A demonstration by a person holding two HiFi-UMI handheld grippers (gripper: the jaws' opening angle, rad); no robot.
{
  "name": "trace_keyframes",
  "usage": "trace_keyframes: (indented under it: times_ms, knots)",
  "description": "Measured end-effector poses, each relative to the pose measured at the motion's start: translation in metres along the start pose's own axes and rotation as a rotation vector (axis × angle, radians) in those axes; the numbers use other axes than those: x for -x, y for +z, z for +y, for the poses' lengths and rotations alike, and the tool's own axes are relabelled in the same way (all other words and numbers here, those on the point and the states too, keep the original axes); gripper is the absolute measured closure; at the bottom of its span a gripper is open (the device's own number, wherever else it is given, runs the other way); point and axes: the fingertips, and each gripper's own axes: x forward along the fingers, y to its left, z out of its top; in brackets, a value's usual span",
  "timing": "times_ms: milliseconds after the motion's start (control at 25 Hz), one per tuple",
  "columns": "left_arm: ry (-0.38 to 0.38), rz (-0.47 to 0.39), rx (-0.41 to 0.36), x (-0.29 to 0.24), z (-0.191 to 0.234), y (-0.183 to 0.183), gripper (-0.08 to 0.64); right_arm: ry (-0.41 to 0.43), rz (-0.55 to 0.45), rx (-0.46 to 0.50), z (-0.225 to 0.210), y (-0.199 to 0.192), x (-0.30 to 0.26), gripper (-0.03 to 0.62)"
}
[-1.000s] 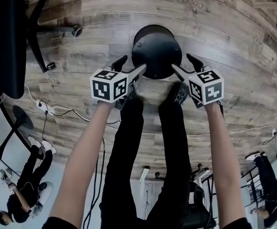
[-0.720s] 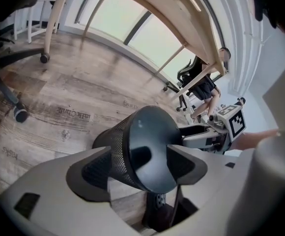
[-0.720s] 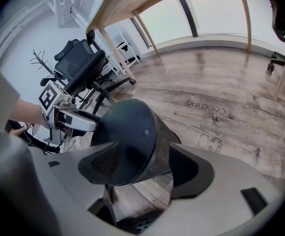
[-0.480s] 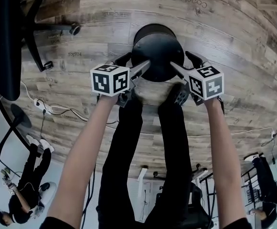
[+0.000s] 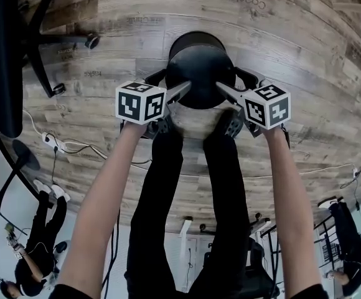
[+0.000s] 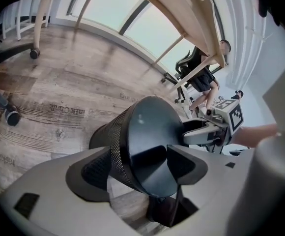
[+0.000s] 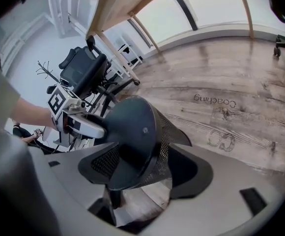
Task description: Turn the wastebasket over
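Grasping looks to be the step in hand. The black mesh wastebasket [image 5: 200, 73] stands mouth down on the wooden floor [image 5: 292, 61], just ahead of the person's shoes [image 5: 232, 122], with its solid base facing up towards the head camera.

The left gripper [image 5: 176, 78] and the right gripper [image 5: 228, 78] flank that base from opposite sides, both angled downwards. Each holds its jaws wide apart and straddles the base's edge. In either gripper view one jaw runs along the mesh wall and the other reaches in by the flat base disc. The basket sits deep in both spreads, close enough to be touching. No view shows the pads squeezing it, though, so neither grip can yet be called firm.

The basket has not been turned at all; the task is at its start.

The next move probably calls for both grippers to close, or to press inwards against each other (a round, tapering wall gives a single pinch little to bite on). The basket can then be lifted clear of the floor. After that the two wrists would need to roll together so the mouth comes uppermost. Uneven pressure could let the mesh slip or the basket swing out of one side.
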Motion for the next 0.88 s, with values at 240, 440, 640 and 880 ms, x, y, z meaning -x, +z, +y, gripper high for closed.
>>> trace_keyframes:
  times_ms: [240, 440, 640, 880]
  knots:
    - [0.024, 0.008, -0.015, 0.000, -0.003, -0.001, 0.206, -0.033, -0.028, 0.023, 0.003, -0.002, 0.002, 0.288]
    - [0.052, 0.001, -0.074, 0.002, -0.010, 0.005, 0.206, -0.066, -0.038, 0.040, 0.004, 0.000, 0.009, 0.288]
    - [0.079, -0.033, -0.143, 0.010, -0.015, 0.024, 0.209, -0.111, -0.073, 0.122, 0.002, 0.018, 0.020, 0.288]
    - [0.112, -0.078, -0.227, 0.015, -0.018, 0.046, 0.238, -0.169, -0.114, 0.191, -0.005, 0.033, 0.026, 0.288]
